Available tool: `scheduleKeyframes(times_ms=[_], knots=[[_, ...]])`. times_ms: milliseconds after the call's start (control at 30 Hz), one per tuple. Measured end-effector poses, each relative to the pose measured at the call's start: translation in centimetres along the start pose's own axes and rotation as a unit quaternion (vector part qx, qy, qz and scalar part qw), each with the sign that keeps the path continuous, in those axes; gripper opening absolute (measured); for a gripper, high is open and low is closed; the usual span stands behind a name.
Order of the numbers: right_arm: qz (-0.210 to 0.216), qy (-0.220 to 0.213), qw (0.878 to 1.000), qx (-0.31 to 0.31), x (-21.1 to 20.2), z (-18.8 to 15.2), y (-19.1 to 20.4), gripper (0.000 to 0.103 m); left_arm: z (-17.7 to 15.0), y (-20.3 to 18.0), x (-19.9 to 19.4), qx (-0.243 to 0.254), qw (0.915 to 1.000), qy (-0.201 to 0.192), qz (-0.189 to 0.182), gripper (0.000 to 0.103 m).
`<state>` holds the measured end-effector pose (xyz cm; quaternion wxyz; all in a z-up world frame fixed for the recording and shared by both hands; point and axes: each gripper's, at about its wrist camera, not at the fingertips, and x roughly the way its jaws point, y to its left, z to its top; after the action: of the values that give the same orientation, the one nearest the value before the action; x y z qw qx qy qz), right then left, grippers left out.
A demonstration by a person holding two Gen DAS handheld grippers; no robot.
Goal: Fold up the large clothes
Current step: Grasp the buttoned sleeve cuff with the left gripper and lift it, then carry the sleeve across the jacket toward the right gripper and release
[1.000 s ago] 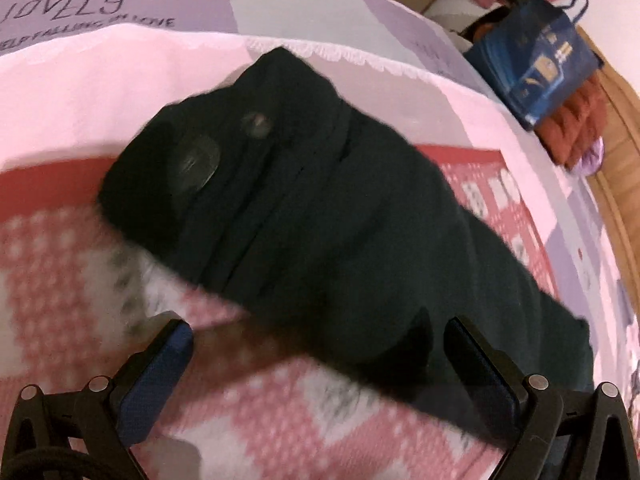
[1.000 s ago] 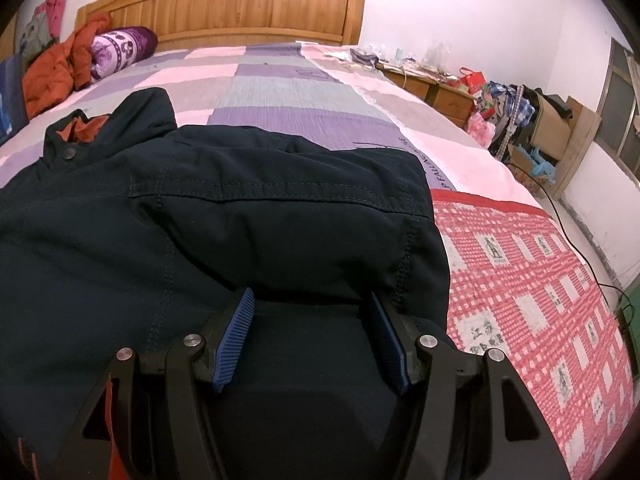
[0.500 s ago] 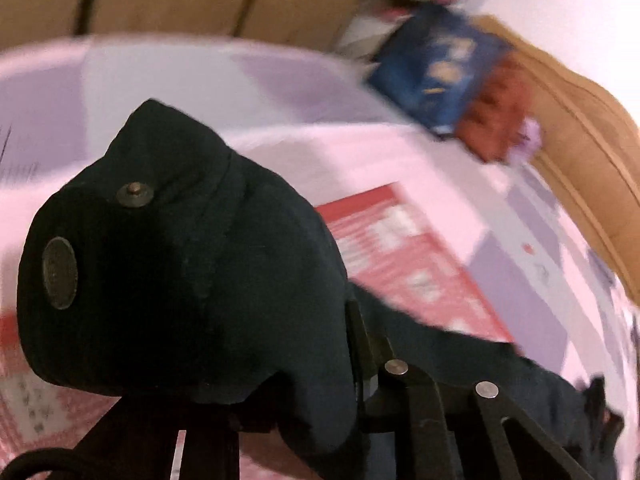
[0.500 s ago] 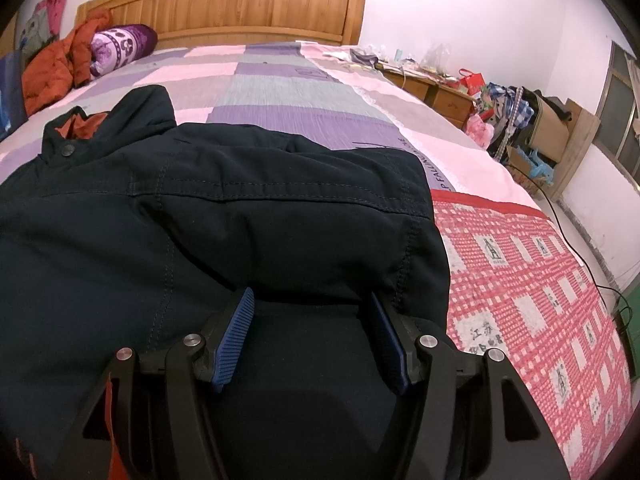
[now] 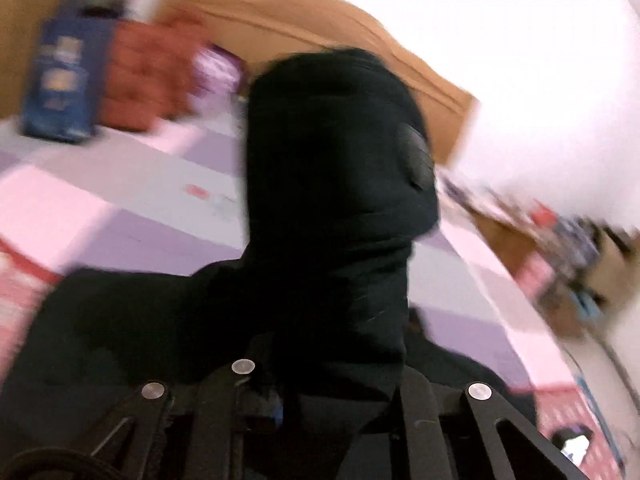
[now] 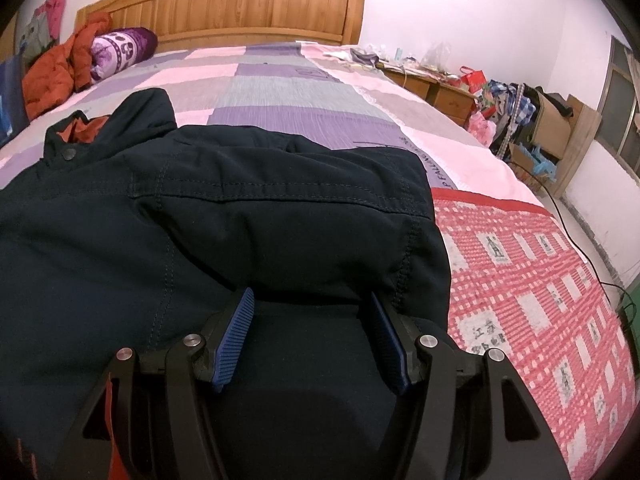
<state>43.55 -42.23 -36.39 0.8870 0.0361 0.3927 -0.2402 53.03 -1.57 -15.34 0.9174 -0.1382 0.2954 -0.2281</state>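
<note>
A dark navy jacket [image 6: 240,220] lies spread on the bed, its collar with a snap toward the headboard. In the blurred left wrist view my left gripper [image 5: 320,392] is shut on the jacket's sleeve end [image 5: 336,184]. The sleeve stands up in front of the camera, raised above the rest of the jacket, and hides the pads. My right gripper [image 6: 312,304] rests low on the jacket body. Its blue pads [image 6: 236,332] stand apart and its tips are tucked under a fold of the cloth. Dark fabric lies between the pads, and they do not press on it.
The bed has a pink and purple quilt [image 6: 280,80] and a red checked blanket [image 6: 520,264]. An orange garment [image 6: 56,72], a purple pillow [image 6: 124,46] and a blue bag [image 5: 60,80] sit by the wooden headboard [image 6: 240,4]. Nightstands [image 6: 436,88], boxes and a cable lie to the right.
My left gripper went from open over the sleeve to shut on its end, then swung up and across, rolling, with the sleeve. The right gripper has stayed still.
</note>
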Motion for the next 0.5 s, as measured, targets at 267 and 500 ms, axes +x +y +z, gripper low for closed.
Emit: scheduleKeyframes(times_ms=[267, 500], knots=[[0.019, 0.0, 1.0, 0.016, 0.0, -0.1, -0.7, 0.062, -10.2, -11.9, 9.4, 0.059, 0.9869, 0.126, -0.083, 0.013], [0.026, 0.0, 0.999, 0.023, 0.0, -0.1, -0.8, 0.062, -13.4, -13.8, 11.4, 0.072, 0.9818, 0.159, -0.075, 0.017]])
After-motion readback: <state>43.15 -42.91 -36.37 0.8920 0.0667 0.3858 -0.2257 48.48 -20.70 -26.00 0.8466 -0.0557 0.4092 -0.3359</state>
